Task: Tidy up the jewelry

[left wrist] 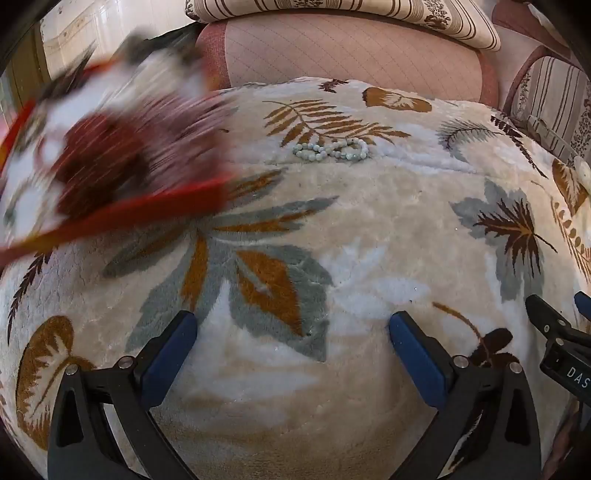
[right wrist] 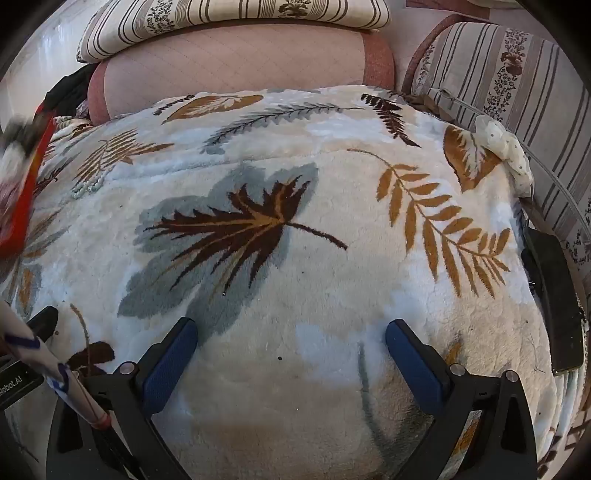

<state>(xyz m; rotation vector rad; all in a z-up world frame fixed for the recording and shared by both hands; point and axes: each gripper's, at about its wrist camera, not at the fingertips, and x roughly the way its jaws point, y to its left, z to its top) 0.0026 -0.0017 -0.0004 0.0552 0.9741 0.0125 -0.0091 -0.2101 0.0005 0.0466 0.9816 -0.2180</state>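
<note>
A pale bead bracelet [left wrist: 334, 149] lies coiled on a fluffy leaf-patterned blanket [left wrist: 369, 229], far ahead of my left gripper [left wrist: 291, 328], which is open and empty low over the blanket. The beads also show faintly at the left in the right wrist view [right wrist: 88, 184]. A blurred red-rimmed box or pouch with a dark red inside [left wrist: 107, 170] is in motion at the upper left, and its red edge shows in the right wrist view [right wrist: 22, 206]. My right gripper [right wrist: 291, 334] is open and empty over the blanket.
A pink quilted cushion [left wrist: 351, 51] and striped pillows [right wrist: 236, 18] lie behind the blanket. A white polka-dot fabric piece [right wrist: 506, 151] sits at the blanket's right edge. A dark flat object [right wrist: 554, 299] lies at the far right. The right gripper's tip shows in the left wrist view [left wrist: 554, 325].
</note>
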